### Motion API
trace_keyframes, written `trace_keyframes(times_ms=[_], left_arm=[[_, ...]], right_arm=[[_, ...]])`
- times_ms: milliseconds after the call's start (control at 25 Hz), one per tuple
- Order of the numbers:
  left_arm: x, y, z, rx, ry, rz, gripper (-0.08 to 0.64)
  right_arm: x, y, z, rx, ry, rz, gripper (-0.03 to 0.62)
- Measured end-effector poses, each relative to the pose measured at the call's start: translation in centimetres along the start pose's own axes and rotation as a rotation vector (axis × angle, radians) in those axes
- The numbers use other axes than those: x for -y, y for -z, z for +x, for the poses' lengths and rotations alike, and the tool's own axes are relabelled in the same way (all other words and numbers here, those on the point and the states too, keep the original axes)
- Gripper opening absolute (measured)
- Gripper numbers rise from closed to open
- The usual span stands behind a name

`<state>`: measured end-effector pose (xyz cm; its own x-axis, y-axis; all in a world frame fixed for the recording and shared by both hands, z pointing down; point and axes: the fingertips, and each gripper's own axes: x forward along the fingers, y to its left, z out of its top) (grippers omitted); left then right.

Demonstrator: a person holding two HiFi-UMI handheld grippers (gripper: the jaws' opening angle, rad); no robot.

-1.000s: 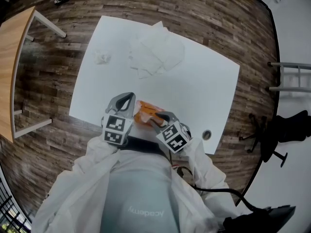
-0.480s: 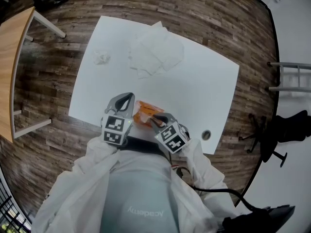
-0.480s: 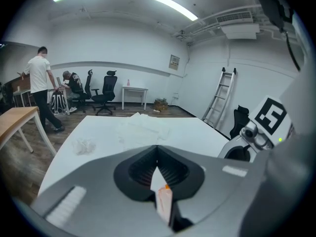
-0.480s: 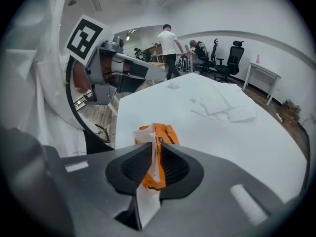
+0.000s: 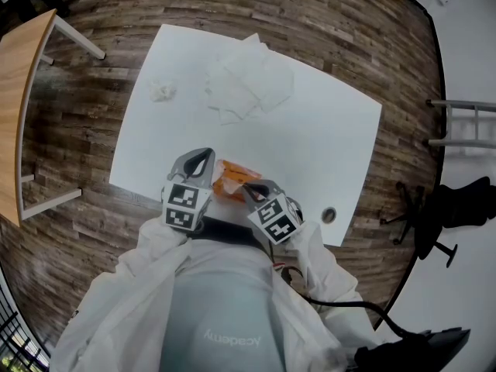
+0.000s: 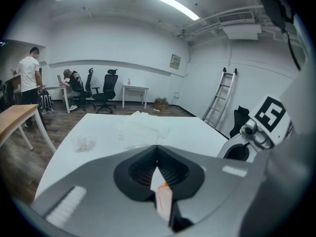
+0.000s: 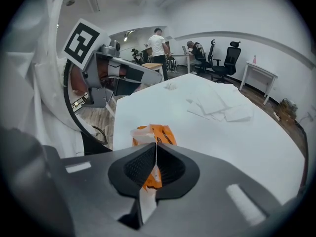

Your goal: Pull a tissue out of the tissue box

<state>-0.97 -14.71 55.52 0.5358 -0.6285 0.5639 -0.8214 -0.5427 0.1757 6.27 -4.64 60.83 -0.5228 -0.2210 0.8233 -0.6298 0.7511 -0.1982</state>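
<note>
An orange tissue pack (image 5: 231,175) lies near the front edge of the white table (image 5: 325,130), between both grippers. My left gripper (image 5: 204,158) stands at the pack's left side and is shut on its edge; an orange-and-white corner of the pack (image 6: 164,201) shows between its jaws. My right gripper (image 5: 248,191) is at the pack's right. Its jaws have just been closing and are now shut on a white tissue (image 7: 146,201) that comes out of the pack (image 7: 154,133).
A pile of flat white tissues (image 5: 249,84) lies at the table's far side, with a crumpled one (image 5: 162,91) to its left. A wooden table (image 5: 19,91) stands at left, a ladder (image 5: 465,122) and a black chair (image 5: 449,208) at right.
The right gripper's jaws have gone from open to shut on the tissue. Both hands and the pack have stayed in place.
</note>
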Motion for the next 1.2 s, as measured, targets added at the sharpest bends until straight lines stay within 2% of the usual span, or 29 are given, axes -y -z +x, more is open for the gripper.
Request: trace_keyframes(times_ms=[560, 840, 1200], left_arm=[[0.7, 1.1, 0.5, -0.038, 0.015, -0.005, 0.000], [2.1, 3.3, 1.2, -0.102, 0.054, -0.008, 0.000], [3.6, 5.4, 2.4, -0.136, 0.091, 0.005, 0.000]], right_arm=[[1.5, -0.2, -0.6, 0.019, 0.031, 0.013, 0.005], [2.4, -0.3, -0.9, 0.022, 0.053, 0.024, 0.005], [3.0, -0.3, -1.4, 0.028, 0.075, 0.039, 0.005]])
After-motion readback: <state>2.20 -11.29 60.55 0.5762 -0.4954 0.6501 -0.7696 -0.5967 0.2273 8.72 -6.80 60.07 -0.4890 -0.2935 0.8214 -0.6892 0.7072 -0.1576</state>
